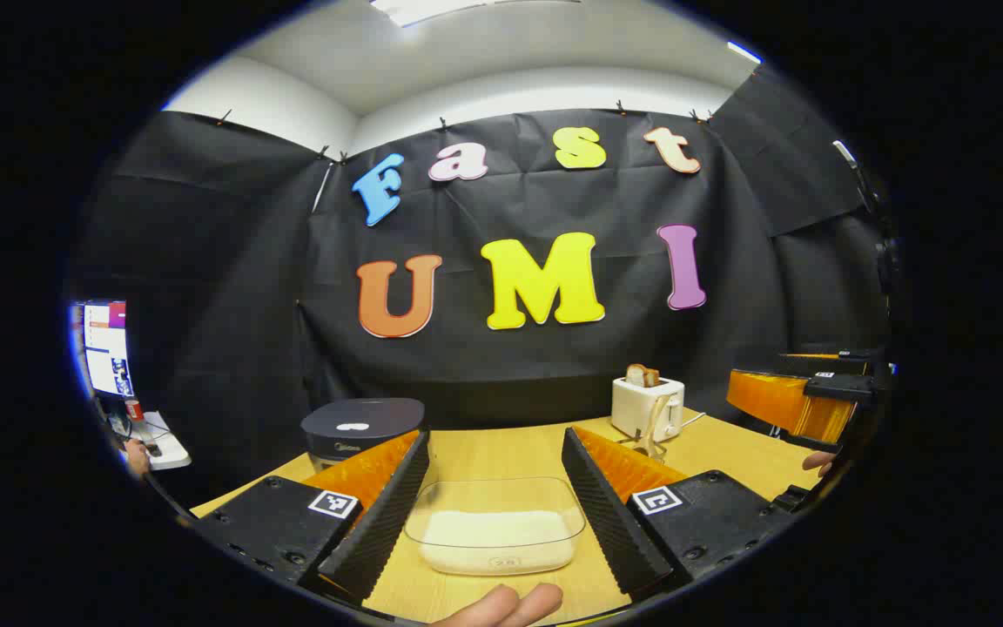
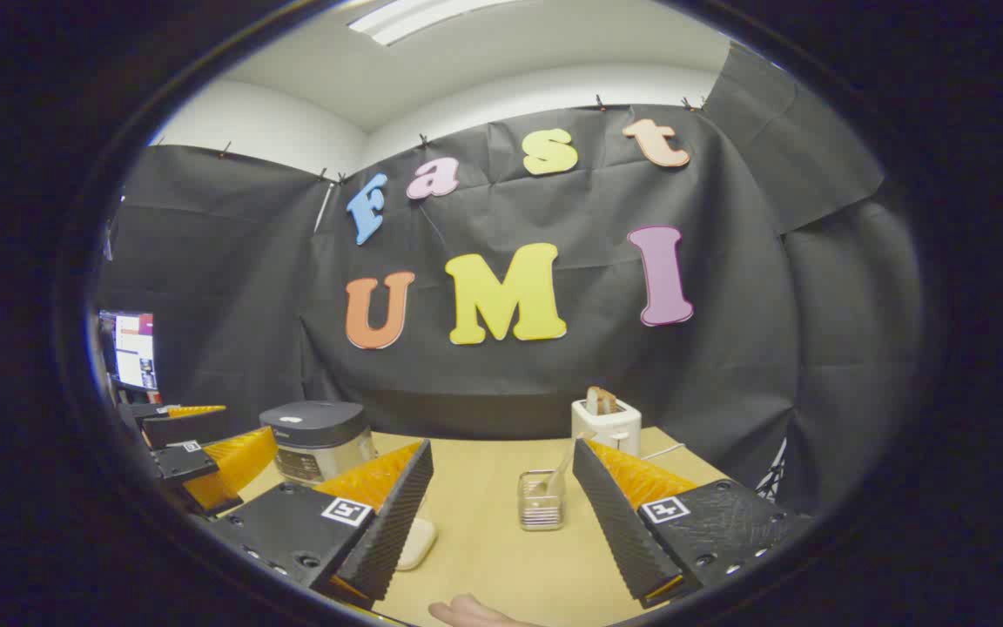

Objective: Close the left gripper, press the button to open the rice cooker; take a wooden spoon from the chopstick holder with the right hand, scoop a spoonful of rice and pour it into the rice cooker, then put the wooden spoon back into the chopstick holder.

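The pale wood-grain counter [image 2: 501,540] carries everything. At its far left edge stands the rounded, dark-lidded rice cooker [image 2: 317,437], lid down. A clear rounded-rectangle tray of white rice [image 1: 494,527] lies near the front edge. The wire chopstick holder [image 2: 541,500] holds the upright wooden spoon [image 2: 564,466]. Both the left gripper [image 1: 494,514] and right gripper [image 2: 501,522] have ribbed fingers spread wide, empty.

Left gripper [image 1: 494,514] and right gripper [image 2: 501,514] both gape wide (nothing held), level.
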A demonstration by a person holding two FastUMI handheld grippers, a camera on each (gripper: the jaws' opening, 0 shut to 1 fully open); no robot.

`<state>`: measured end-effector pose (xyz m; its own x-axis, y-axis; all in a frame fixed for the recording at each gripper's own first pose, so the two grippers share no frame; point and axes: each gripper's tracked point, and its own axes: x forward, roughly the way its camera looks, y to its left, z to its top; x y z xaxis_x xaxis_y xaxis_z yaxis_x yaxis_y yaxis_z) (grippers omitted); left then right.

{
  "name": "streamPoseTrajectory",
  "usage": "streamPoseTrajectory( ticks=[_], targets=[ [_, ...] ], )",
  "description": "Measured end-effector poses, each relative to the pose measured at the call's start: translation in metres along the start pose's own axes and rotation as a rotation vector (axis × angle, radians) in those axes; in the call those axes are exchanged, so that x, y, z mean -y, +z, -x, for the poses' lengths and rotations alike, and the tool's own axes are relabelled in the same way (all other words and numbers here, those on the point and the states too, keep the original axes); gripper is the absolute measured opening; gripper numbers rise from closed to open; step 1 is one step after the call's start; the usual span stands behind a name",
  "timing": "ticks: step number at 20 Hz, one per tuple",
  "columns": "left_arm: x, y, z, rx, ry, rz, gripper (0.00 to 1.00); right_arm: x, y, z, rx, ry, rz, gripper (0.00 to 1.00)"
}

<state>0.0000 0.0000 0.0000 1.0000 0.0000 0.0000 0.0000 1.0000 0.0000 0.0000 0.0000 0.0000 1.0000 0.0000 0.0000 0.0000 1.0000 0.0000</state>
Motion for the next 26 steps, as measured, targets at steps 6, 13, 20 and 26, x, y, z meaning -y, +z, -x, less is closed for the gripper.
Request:
streamPoseTrajectory(
  ticks=[6, 13, 20, 26],
  targets=[
    [-0.039, -0.027, 0.002, -0.070, 0.040, 0.074, 0.98, -0.020, -0.019, -0.003, -0.007, -0.014, 0.079, 0.95],
    [-0.065, -0.041, -0.008, -0.118, 0.067, 0.039, 0.98, 0.001, -0.034, -0.007, -0.035, -0.042, 0.061, 0.95],
    [-0.088, -0.021, -0.045, -0.115, 0.091, 0.014, 0.89, 0.021, -0.036, -0.013, -0.041, -0.066, 0.060, 0.96],
    [-0.118, -0.006, -0.114, -0.172, 0.093, 0.014, 0.40, 0.024, -0.035, -0.018, -0.018, -0.035, 0.024, 0.96]
  ],
)
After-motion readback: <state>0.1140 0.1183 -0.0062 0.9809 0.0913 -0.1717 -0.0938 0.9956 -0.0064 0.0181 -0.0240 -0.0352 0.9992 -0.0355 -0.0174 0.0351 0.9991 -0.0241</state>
